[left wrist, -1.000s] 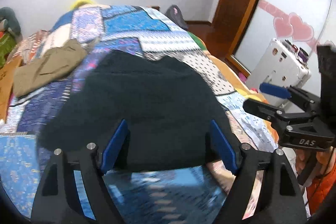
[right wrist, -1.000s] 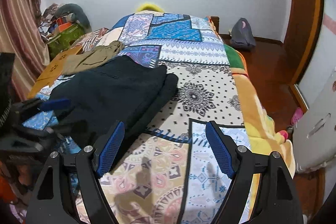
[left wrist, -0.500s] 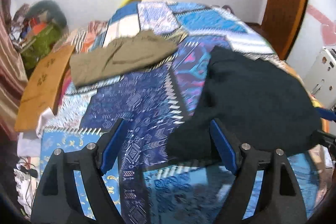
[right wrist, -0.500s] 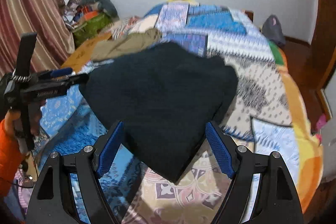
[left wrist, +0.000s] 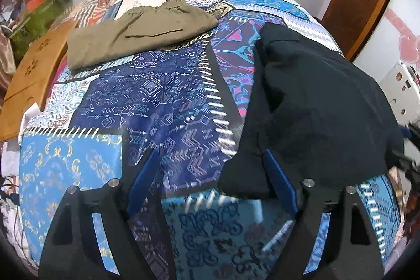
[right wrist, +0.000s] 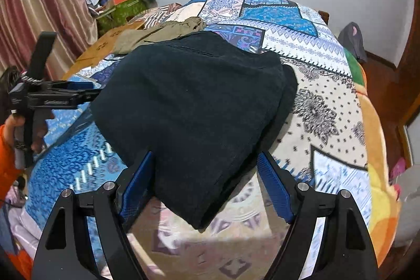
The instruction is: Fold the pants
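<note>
left wrist: left claw spread wide over the bed, gripping nothing; black pants folded at right, near corner touching its right finger; olive pants far left | right wrist: right claw wide (empty), black pants lying between its fingers; left claw at left edge of the pants

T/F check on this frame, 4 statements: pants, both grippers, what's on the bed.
1. The black pants lie folded on the patchwork bedspread. True.
2. The right gripper is clamped on the pants. False: its jaws stand open, gripping nothing.
3. Olive-brown pants lie farther up the bed, apart from the black pair. True.
4. The left gripper is shut. False: its jaws are spread wide, empty.
</note>
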The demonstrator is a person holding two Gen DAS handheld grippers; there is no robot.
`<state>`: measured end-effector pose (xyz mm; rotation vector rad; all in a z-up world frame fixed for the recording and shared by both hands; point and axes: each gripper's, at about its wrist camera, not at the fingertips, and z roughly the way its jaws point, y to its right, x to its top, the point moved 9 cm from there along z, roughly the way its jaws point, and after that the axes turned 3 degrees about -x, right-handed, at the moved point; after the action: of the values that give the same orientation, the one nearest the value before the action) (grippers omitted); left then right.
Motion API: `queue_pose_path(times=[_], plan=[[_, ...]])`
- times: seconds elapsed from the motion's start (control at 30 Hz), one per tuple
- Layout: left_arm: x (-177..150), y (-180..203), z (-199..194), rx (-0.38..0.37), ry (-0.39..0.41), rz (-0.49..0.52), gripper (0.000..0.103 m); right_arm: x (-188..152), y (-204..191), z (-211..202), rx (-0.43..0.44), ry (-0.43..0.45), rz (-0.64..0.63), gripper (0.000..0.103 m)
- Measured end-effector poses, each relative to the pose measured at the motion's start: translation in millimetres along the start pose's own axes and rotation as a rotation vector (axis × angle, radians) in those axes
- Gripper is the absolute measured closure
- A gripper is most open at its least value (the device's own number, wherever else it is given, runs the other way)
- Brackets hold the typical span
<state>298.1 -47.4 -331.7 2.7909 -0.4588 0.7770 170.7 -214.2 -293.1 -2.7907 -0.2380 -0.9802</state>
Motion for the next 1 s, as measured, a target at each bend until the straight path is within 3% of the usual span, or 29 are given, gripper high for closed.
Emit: queue_pose_path(times=[0.17, 0.3, 0.37, 0.6, 0.67, 0.77, 0.83, 0.87, 1.0], plan=[[-9, 19, -12, 0.014, 0.024, 0.034, 0.021, 7, 22, 4, -0.049, 0.003, -0.025, 0.026], [-3, 34, -26, 0.078, 0.078, 0.110, 0.035, 16, 50, 5, -0.129, 0.012, 0.019, 0.029], [4, 37, -34, 0.088, 0.097, 0.117, 0.037, 19, 59, -4, -0.142, 0.034, 0.062, 0.029], [64, 63, -65, 0.019, 0.216, 0.127, 0.038, 50, 64, -30, -0.111, 0.140, 0.092, 0.029], [80, 76, -65, -0.019, 0.235, 0.126, 0.042, 66, 63, -27, -0.099, 0.161, 0.076, 0.029], [100, 100, -52, -0.077, 0.226, 0.147, 0.064, 84, 56, -16, -0.074, 0.182, 0.044, 0.029], [107, 114, -36, -0.096, 0.202, 0.171, 0.080, 95, 51, -3, -0.047, 0.185, 0.022, 0.042], [108, 121, -26, -0.109, 0.182, 0.186, 0.082, 97, 48, 3, -0.026, 0.175, 0.017, 0.051], [106, 133, 14, -0.134, 0.098, 0.202, 0.084, 98, 41, 39, 0.068, 0.091, 0.016, 0.062]])
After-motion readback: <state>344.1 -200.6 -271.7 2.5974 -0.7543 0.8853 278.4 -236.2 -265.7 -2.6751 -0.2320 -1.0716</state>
